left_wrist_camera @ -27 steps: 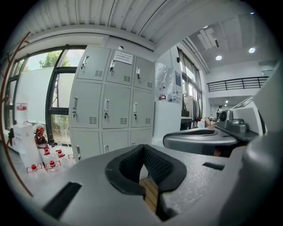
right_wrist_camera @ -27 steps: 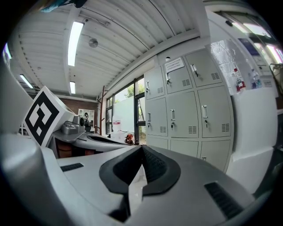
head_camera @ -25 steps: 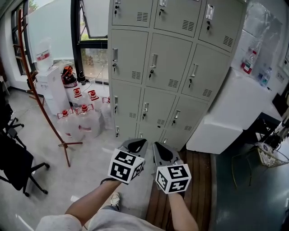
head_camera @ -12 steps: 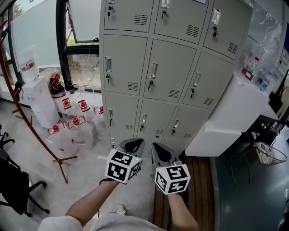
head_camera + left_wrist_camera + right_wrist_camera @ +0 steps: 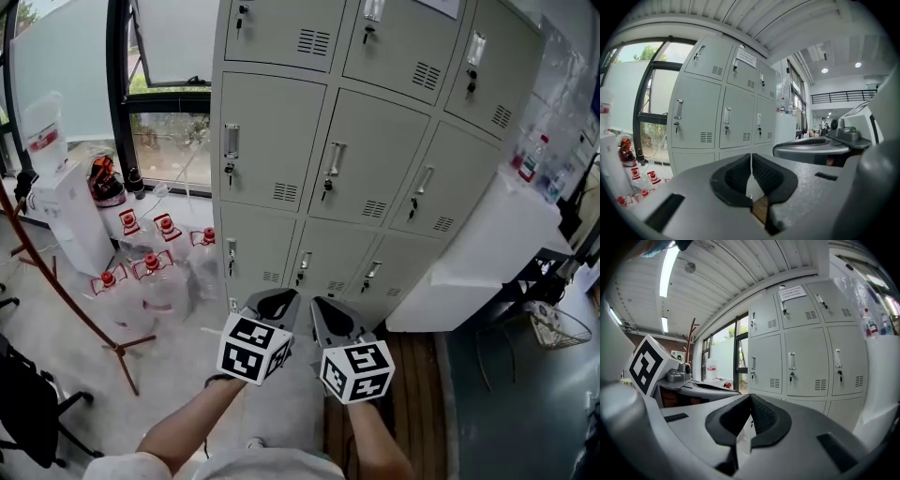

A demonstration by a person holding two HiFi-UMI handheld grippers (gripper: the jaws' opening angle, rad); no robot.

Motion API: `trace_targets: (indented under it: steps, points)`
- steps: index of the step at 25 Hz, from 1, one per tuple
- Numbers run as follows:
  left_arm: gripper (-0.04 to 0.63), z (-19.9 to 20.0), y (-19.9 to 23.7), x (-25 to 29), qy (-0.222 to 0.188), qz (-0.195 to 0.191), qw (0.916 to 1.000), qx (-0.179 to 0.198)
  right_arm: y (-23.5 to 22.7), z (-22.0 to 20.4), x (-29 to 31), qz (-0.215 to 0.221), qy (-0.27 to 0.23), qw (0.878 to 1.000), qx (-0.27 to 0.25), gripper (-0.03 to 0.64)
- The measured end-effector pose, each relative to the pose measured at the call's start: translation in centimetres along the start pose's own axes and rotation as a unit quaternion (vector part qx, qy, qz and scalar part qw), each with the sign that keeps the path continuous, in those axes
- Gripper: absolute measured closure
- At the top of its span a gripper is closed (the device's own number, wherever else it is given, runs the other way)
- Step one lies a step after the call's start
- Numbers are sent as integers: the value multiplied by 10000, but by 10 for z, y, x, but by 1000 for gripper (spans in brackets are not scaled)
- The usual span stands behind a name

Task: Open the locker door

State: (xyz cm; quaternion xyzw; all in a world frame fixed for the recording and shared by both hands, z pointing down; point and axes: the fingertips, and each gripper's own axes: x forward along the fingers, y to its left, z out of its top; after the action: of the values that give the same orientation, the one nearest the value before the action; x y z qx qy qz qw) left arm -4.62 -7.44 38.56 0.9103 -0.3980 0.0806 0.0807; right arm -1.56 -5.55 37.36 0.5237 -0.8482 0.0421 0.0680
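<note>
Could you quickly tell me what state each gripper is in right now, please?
Left gripper: closed, holding nothing.
Right gripper: closed, holding nothing.

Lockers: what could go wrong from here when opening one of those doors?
1. The left gripper and right gripper are both shut, so they might bump a handle rather than grasp it.
2. What looks like a key sits just under that handle and could get knocked or snagged.
3. Bottles crowd the floor left of the lockers and would be easy to kick.
</note>
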Motion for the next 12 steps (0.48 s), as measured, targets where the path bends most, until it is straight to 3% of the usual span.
trace_targets:
  steps: [12]
  points:
    - [589, 5, 37, 31, -8, -49, 10000, 47, -23, 18, 47, -70, -226, 9997, 15, 614]
